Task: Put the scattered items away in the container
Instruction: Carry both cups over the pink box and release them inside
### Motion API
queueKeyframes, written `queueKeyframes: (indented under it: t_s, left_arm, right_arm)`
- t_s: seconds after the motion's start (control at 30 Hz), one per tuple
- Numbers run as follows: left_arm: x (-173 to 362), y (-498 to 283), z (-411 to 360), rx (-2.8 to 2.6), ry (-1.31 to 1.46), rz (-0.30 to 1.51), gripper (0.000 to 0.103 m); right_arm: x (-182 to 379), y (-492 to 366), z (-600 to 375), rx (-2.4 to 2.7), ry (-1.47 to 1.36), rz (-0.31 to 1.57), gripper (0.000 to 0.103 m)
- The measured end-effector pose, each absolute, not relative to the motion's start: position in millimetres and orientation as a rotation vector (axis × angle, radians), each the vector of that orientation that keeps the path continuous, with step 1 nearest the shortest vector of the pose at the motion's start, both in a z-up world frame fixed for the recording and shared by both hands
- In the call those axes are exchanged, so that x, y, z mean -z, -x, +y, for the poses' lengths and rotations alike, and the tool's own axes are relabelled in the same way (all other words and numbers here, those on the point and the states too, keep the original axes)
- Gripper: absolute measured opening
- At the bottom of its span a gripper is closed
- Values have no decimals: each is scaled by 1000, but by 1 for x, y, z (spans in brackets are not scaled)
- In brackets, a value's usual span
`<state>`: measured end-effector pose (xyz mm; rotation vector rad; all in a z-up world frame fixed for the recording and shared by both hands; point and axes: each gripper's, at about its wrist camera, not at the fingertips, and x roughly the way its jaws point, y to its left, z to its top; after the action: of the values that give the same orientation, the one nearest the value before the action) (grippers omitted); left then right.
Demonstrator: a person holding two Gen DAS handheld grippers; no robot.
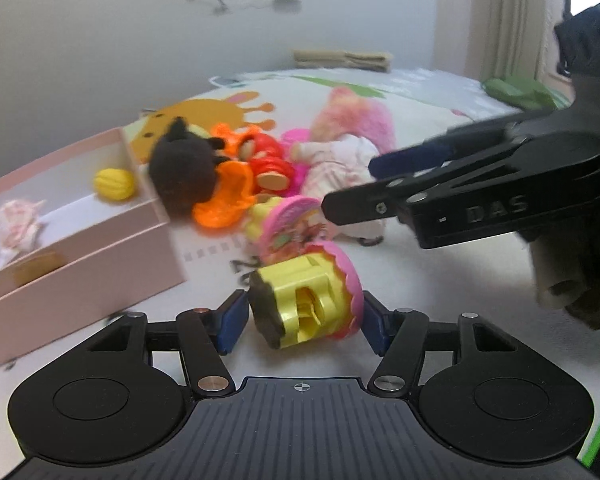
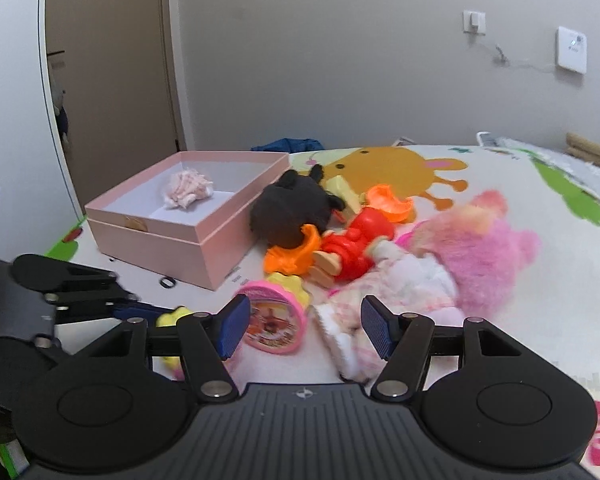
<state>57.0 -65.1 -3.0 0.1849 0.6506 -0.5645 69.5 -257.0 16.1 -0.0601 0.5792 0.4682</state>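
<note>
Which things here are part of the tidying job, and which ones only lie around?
Part of the job:
pink box
yellow and pink toy between the left gripper fingers
round pink toy
dark plush
red doll
pink-haired doll
right gripper, open

Just lying about:
blue cloth
folded towels
green cloth

The pink box (image 2: 188, 220) sat open on the mat, holding a yellow ridged ball (image 1: 114, 184) by its far wall and a small pale pink frilly item (image 2: 186, 190). Touching the box's right wall lay a dark brown plush (image 2: 290, 214), and just beyond it a red-and-orange plastic doll (image 2: 350, 246), then a pink-haired doll (image 2: 440, 264) in pale clothes on its side. Nearer than the box's front corner lay a round pink toy (image 2: 274, 320) on edge and a yellow-and-pink cupcake-shaped toy (image 1: 308, 304), tipped over.
</note>
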Motion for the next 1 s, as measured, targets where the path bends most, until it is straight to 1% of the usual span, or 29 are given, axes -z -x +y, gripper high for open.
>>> queueKeyframes:
  t_s: [0.17, 0.3, 0.43, 0.47, 0.5, 0.67, 0.8, 1.0]
  left_arm:
    - [-5, -36, -29, 506, -140, 663, 63]
    - [-4, -25, 0, 440, -101, 686, 63]
    - [-4, -15, 15, 405, -69, 684, 63]
    - [-4, -12, 17, 400, -65, 683, 62]
    - [-4, -9, 19, 397, -63, 680, 62]
    - [-3, 13, 25, 376, -68, 650, 62]
    - [-4, 29, 33, 357, -62, 629, 60]
    - [-9, 53, 45, 323, -63, 587, 60]
  right_arm:
    - [0, -83, -236, -485, 56, 600, 62]
    - [12, -92, -221, -482, 71, 623, 68]
    - [16, -90, -207, -443, 132, 606, 68]
    - [17, -89, -205, -429, 136, 606, 63]
    - [17, -88, -203, -413, 142, 608, 54]
    - [14, -70, -194, -374, 147, 605, 54]
    - [4, -42, -185, -398, 146, 580, 54]
    - [-10, 5, -170, -448, 126, 563, 54]
